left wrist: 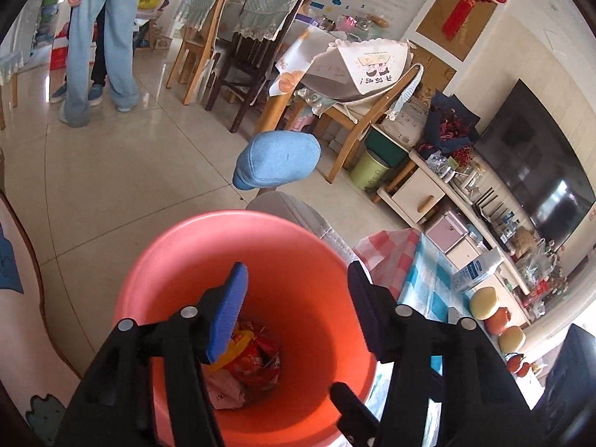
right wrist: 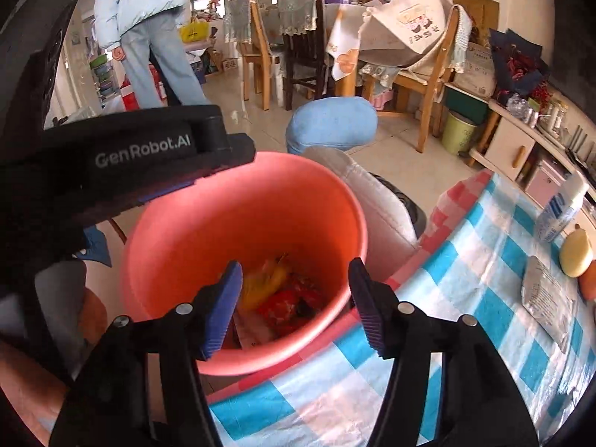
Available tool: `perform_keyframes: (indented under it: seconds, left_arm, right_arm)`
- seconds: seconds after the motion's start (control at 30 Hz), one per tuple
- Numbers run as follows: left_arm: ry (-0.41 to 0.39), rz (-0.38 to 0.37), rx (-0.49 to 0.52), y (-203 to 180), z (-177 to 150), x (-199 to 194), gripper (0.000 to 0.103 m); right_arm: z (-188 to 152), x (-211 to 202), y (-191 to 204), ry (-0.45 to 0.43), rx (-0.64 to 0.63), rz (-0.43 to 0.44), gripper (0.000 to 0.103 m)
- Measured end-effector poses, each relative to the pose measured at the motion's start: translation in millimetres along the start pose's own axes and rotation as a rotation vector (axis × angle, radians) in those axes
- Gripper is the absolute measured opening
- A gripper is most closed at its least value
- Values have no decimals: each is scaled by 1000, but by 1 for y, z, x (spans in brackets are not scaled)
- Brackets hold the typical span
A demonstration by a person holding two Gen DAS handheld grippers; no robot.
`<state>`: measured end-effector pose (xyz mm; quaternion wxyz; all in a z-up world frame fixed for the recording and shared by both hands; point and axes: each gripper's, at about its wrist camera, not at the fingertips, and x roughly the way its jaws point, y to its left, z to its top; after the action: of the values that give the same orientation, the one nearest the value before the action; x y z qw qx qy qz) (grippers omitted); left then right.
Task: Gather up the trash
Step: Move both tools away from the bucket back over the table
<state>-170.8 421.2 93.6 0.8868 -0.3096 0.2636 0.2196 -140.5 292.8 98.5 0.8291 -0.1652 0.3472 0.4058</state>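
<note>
A salmon-orange bucket (left wrist: 186, 253) stands on the floor beside the table, right under both grippers. At its bottom lie a red wrapper (left wrist: 257, 361), a yellow wrapper (left wrist: 238, 341) and white crumpled paper (left wrist: 223, 387). My left gripper (left wrist: 296, 272) hangs open over the bucket's mouth with nothing between its blue pads. In the right wrist view the bucket (right wrist: 231, 201) holds the same yellow wrapper (right wrist: 266, 279) and red wrapper (right wrist: 287, 305). My right gripper (right wrist: 295, 264) is open and empty above the near rim. The left gripper's black housing (right wrist: 141, 149) crosses the upper left.
A table with a blue-checked cloth (right wrist: 484, 298) lies to the right, carrying a carton (right wrist: 558, 212), a pale round fruit (right wrist: 575, 253) and a flat plastic package (right wrist: 547, 298). A blue cushioned stool (left wrist: 279, 160) stands beyond the bucket. A person (left wrist: 100, 37) stands far left near the chairs (left wrist: 246, 56).
</note>
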Motion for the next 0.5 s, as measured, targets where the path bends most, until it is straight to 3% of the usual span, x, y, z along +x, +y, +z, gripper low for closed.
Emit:
perform_keyframes:
  seconds: [0.23,0.3,0.5]
  left_arm:
    - [-24,-7,93,-25,-9,-2,70]
    - [-35,-30,113,-32,-14,-4,71]
    - [-26,-119,154,-55,-30,-2,72]
  right_arm:
    - [-26,-29,-24,-31,56,-81,77]
    - [-35,-38,-32,-38,76,-101,84]
    - [-61,-62,-52,-37,130,-144,87]
